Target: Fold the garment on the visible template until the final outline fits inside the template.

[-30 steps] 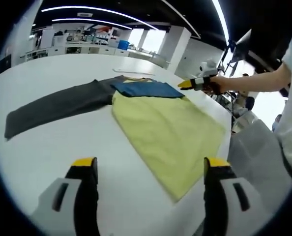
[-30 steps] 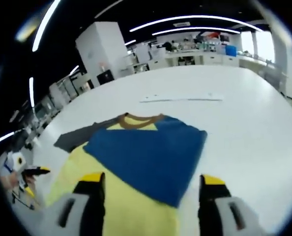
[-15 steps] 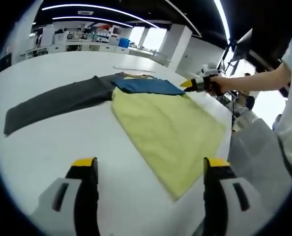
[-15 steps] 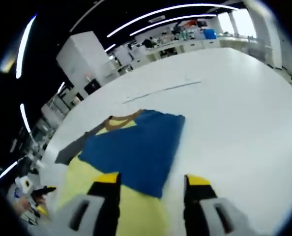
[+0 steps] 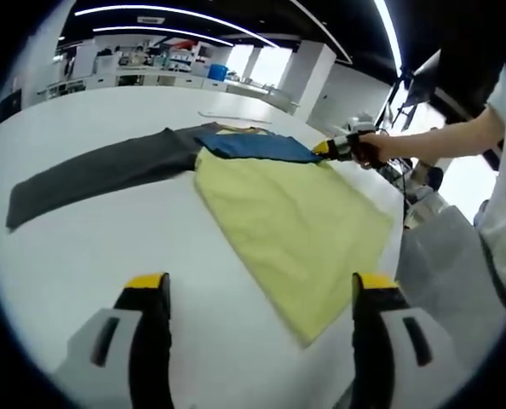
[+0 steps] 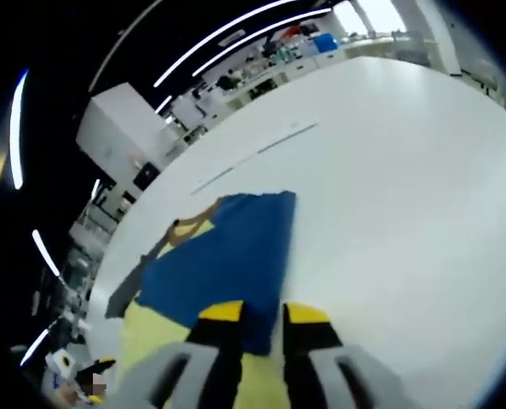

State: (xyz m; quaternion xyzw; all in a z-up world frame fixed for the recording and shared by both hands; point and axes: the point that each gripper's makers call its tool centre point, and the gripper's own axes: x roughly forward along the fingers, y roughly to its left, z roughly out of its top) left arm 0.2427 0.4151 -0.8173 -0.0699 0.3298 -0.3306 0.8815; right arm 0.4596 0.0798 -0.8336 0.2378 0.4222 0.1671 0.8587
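Yellow cloth makes up most of the shirt [image 5: 291,226], which lies flat on the white table [image 5: 91,247]. One blue sleeve [image 6: 223,260] is folded over the top of the shirt, and the brown collar [image 6: 185,228] peeks out beside it. One dark grey sleeve [image 5: 100,175] is spread out long across the table, away from the yellow part.

In the left gripper view, the left gripper [image 5: 253,294] hangs over the bare table near the bottom edge of the shirt. Its two jaws with yellow tips stand wide apart and have nothing between them. The edge of the shirt lies just ahead of them.

The right gripper [image 6: 257,319] is at the corner of the blue sleeve. In the right gripper view its jaws are close together, with only a thin gap, and the corner of the blue sleeve sits right at that gap. Whether the jaws have pinched the cloth cannot be told. In the left gripper view the same gripper is by the far side of the shirt, held in a hand [image 5: 372,152].

A thin pale strip [image 6: 257,156] lies on the table past the collar.
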